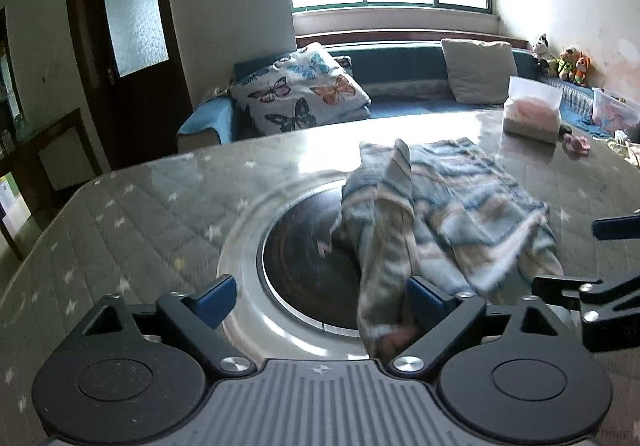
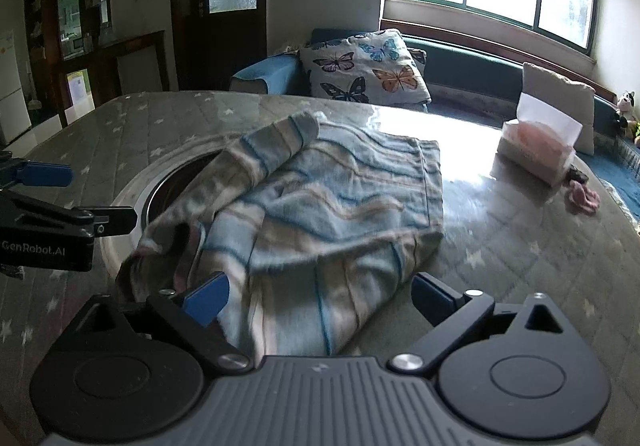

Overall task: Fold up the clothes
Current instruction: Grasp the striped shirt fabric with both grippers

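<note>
Both grippers wide open, holding nothing.
The striped garment [image 2: 320, 214] may slide off the shiny counter [image 2: 500, 246]; its sleeve [image 1: 384, 246] flops loose.

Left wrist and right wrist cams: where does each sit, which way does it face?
Left wrist: on the open left gripper, low over the grey star-quilted table, facing the window; right gripper at its right edge.
Right wrist: on the open right gripper, same heading; left gripper at its left edge.
Shared: blue-and-beige striped garment, butterfly-print cushion, translucent plastic box.
</note>
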Action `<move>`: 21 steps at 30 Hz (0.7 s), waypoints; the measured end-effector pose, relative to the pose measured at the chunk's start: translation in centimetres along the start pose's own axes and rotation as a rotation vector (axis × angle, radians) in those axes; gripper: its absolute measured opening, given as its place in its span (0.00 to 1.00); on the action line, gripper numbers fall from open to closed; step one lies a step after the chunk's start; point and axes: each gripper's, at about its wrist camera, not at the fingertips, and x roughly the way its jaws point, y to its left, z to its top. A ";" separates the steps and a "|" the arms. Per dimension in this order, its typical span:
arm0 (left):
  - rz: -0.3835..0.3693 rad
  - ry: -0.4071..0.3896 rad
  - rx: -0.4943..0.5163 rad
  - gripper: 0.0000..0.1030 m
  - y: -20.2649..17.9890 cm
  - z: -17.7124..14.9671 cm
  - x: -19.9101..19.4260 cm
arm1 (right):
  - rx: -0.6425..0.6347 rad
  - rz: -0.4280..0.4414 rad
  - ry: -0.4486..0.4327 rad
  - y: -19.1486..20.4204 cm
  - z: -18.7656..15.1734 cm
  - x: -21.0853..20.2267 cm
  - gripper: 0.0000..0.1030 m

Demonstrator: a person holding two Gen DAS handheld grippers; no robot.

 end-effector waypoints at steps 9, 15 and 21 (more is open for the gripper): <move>-0.026 0.002 0.018 0.84 0.5 2.9 3.1 | 0.040 0.053 0.058 -0.7 3.6 5.8 0.82; -0.074 -0.008 0.049 0.84 -0.6 5.1 5.6 | 0.030 0.083 0.107 -0.3 4.3 9.5 0.68; -0.139 0.026 0.052 0.83 -1.9 6.7 8.7 | 0.072 0.116 0.134 -1.4 3.9 10.4 0.33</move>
